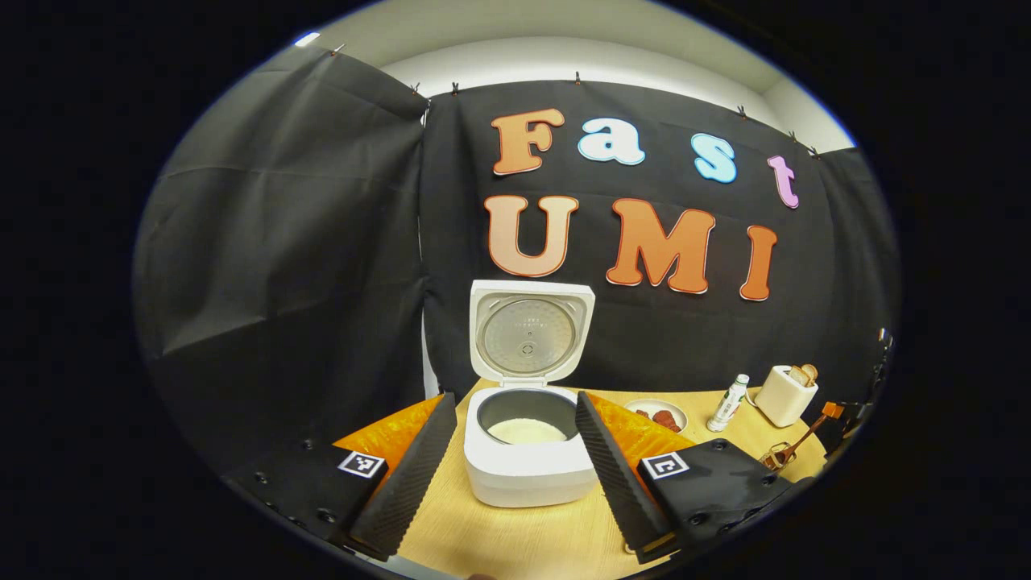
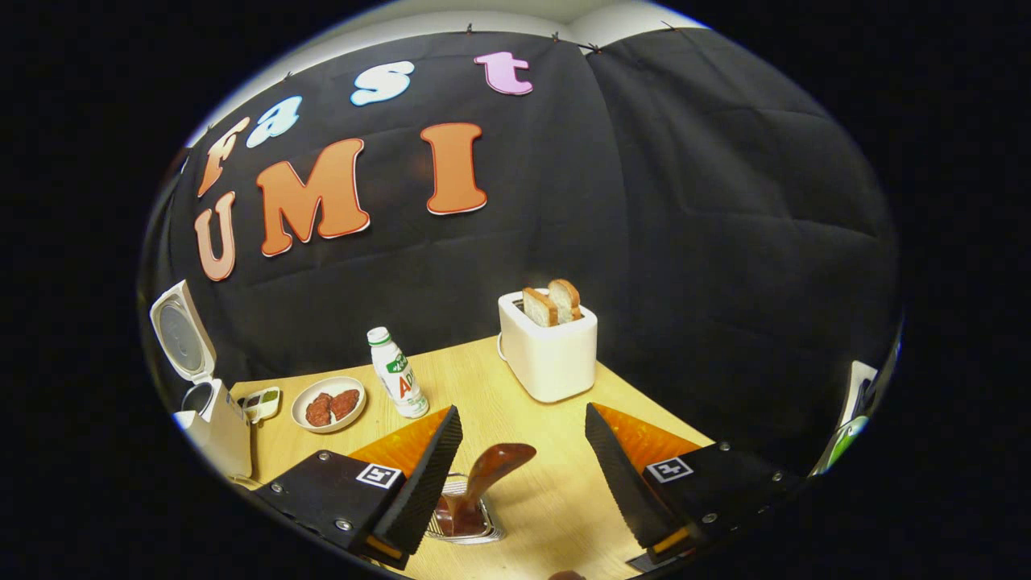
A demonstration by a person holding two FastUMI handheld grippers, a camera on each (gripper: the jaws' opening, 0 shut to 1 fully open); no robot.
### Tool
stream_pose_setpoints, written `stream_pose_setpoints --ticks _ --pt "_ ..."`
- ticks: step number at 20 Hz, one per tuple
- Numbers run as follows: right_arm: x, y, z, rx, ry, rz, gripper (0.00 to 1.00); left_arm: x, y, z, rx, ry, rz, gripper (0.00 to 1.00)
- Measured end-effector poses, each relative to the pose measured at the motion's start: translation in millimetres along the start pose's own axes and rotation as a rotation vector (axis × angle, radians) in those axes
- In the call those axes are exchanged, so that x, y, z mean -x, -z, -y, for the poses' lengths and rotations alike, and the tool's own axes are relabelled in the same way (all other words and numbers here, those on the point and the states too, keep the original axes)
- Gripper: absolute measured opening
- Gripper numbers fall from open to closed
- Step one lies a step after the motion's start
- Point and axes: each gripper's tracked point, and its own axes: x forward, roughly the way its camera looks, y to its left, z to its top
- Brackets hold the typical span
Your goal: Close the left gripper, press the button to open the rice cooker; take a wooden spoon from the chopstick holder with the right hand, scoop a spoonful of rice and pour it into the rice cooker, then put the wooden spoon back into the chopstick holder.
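Note:
The white rice cooker stands open in the left gripper view, its lid tipped upright and white rice in the pot. My left gripper is open in front of it, one finger on each side, touching nothing. In the right gripper view the wooden spoon stands bowl-up in the wire chopstick holder. My right gripper is open just above it, the spoon nearer the left finger and not pinched. Farther off sits the holder with the spoon.
On the wooden table a white toaster with two bread slices stands at the back. A white bottle, a plate of red food and a small white tray lie between it and the cooker.

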Motion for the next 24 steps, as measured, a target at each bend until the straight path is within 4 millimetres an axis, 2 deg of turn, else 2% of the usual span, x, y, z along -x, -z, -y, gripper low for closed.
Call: stream_pose_setpoints --ticks 3,6,9,14,20,24 --pt "17 -33 -17 0.01 -0.009 0.032 0.95 1 -5 0 0.02 0.017 0.004 1.0" --pt "39 -61 -41 0.018 -0.035 0.076 0.95 -4 -14 -12 0.025 0.008 0.003 1.0" --pt "62 -74 -70 0.018 -0.081 0.093 0.95 -15 -24 -20 0.043 0.014 0.005 1.0" --pt "87 -71 -102 0.059 -0.108 0.112 0.95 -54 -46 -19 0.076 0.063 -0.013 1.0" --pt "106 -49 -128 0.046 -0.152 0.078 0.95 -124 -112 -8 0.069 0.106 0.047 1.0" --pt "107 -40 -128 0.08 -0.137 0.066 0.95 -172 -148 8 0.048 0.129 0.062 1.0"
